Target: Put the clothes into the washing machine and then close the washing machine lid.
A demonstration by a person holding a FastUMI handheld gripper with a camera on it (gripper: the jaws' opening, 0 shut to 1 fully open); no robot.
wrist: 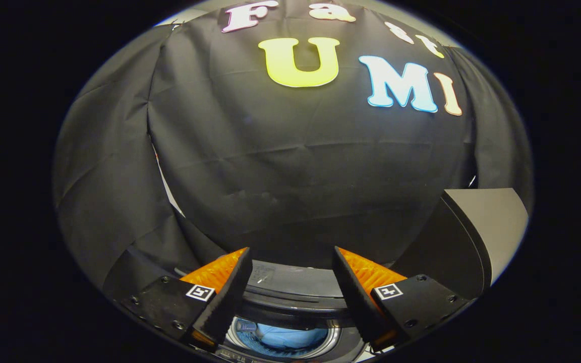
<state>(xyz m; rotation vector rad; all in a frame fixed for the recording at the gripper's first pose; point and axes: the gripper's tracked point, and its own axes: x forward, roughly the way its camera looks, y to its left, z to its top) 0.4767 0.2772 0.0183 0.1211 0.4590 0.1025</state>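
Gripper (290,262) released, fingers spread apart, nothing between them. Below and between the fingers, light blue clothes (290,337) lie inside the washing machine (290,287) drum. Lid (477,232) stands raised at right.

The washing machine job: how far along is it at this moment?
Done, it seems: light blue clothes already lie inside the drum of the washing machine. In hand: nothing; the gripper is open above the opening, with its orange fingers apart and holding nothing. Left: the lid stands raised beside the right finger, so it is yet to be closed.
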